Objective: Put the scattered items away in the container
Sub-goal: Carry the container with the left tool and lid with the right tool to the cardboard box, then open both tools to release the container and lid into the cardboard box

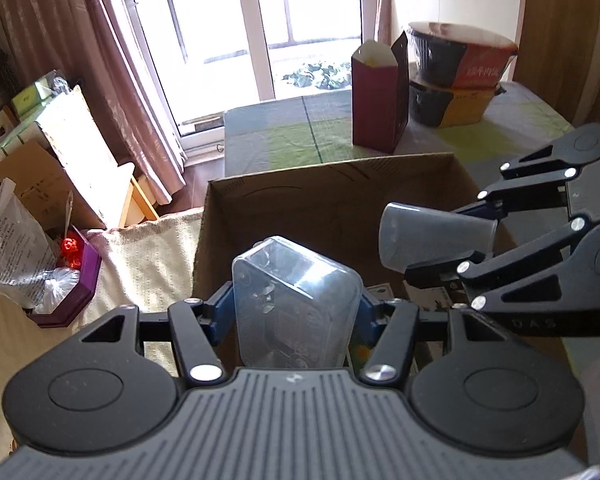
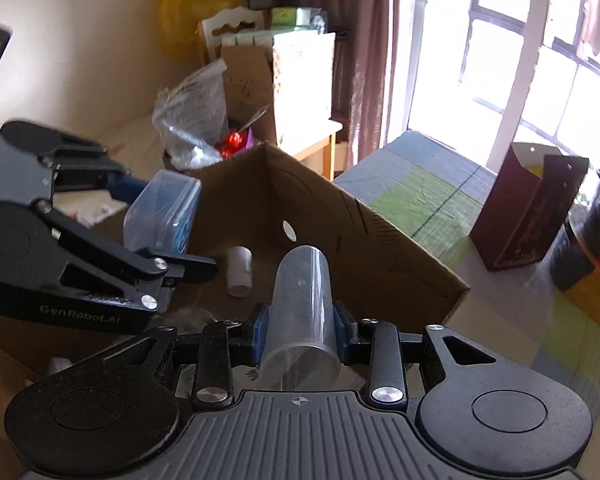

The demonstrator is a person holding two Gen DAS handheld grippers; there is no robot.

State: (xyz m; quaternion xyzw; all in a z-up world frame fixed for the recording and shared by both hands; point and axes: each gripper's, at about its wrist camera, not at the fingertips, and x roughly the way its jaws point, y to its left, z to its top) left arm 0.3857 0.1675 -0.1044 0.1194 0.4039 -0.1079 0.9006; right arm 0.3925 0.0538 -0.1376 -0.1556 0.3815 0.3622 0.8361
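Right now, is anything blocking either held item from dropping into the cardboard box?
Nothing visible does. The left hand-held gripper holds the clear container and the right hand-held gripper the plastic cup over the open cardboard box; only a small white bottle lies inside.

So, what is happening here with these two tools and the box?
A person is tidying items into the open brown cardboard box. The left claw grips a clear rectangular plastic container; the right claw grips a clear plastic cup. Both hang over the box, where a small white bottle lies already.

Cardboard box (image 2: 340, 216) open-topped; white bottle (image 2: 240, 271) on floor.
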